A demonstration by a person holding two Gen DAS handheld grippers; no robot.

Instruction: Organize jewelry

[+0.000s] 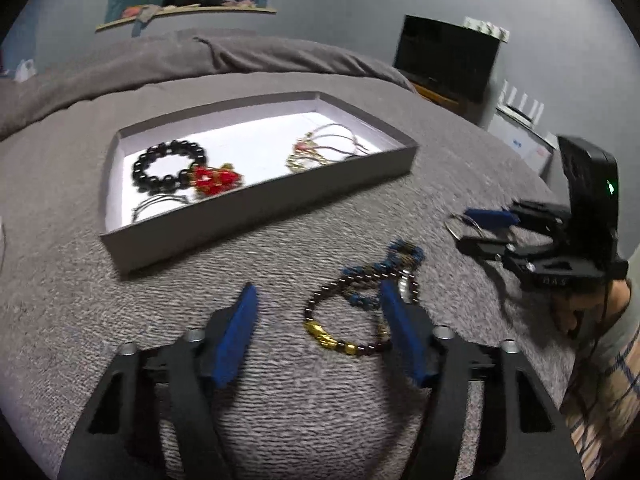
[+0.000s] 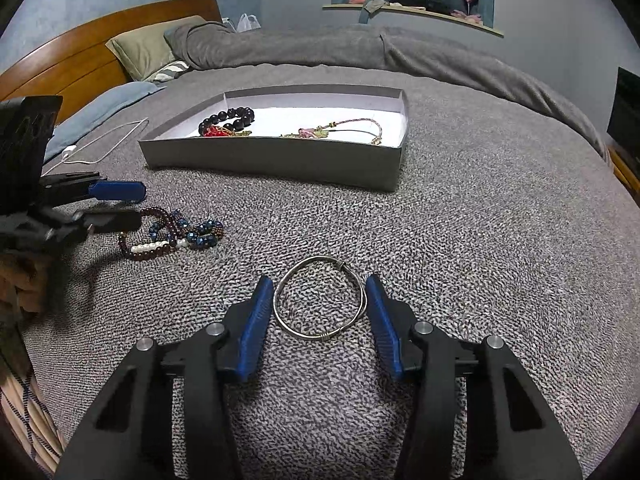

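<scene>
- A grey tray is seen on the bed, with a black bead bracelet and other pieces inside.
- In front of the tray, a silver bangle is framed by the right tool; its blue pads are beside the ring, and contact cannot be told.
- A tangle of beaded bracelets lies near the tray's front wall, between the half-open fingers of the left tool, ungripped.

Beaded bracelet between blue fingers
</scene>
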